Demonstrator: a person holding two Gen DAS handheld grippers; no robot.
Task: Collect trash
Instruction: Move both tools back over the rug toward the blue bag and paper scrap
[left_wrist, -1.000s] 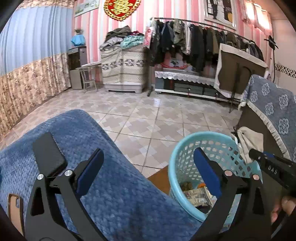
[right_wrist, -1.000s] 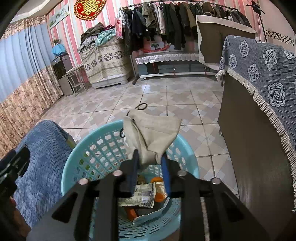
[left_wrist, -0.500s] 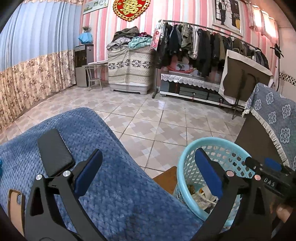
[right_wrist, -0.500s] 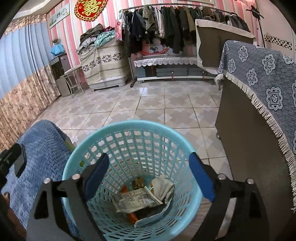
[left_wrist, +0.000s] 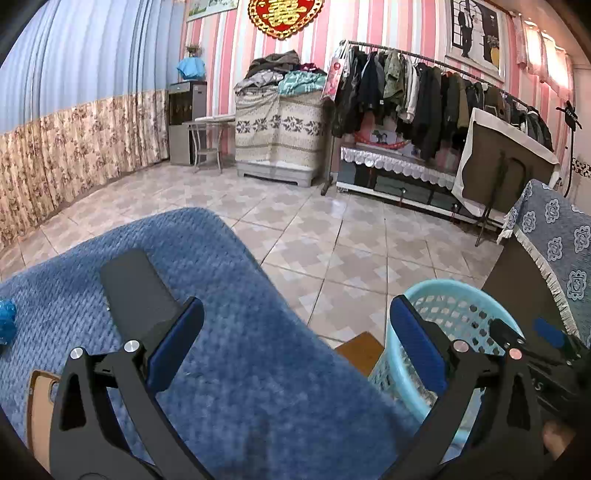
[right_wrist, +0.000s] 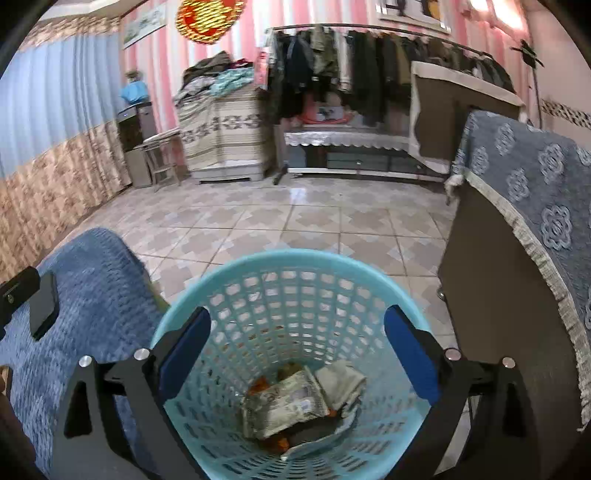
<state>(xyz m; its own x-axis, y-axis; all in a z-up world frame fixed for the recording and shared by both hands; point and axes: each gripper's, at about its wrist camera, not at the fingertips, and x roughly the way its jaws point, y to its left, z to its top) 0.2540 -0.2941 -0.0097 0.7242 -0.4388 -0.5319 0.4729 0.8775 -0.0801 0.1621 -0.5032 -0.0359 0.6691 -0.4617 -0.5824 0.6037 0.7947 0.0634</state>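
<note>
Basket (right_wrist: 295, 295), round perforated turquoise plastic, stands upright beneath the opening, empty right tool (right_wrist: 297, 354); crumpled trash (right_wrist: 295, 398) lies inside.

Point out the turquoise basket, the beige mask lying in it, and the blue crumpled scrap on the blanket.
turquoise basket (right_wrist: 295, 254), right wrist view, on its far rim.
beige mask (right_wrist: 341, 384), right wrist view, on its folded middle.
blue crumpled scrap (left_wrist: 5, 321), left wrist view, on the part showing at the left edge.
</note>
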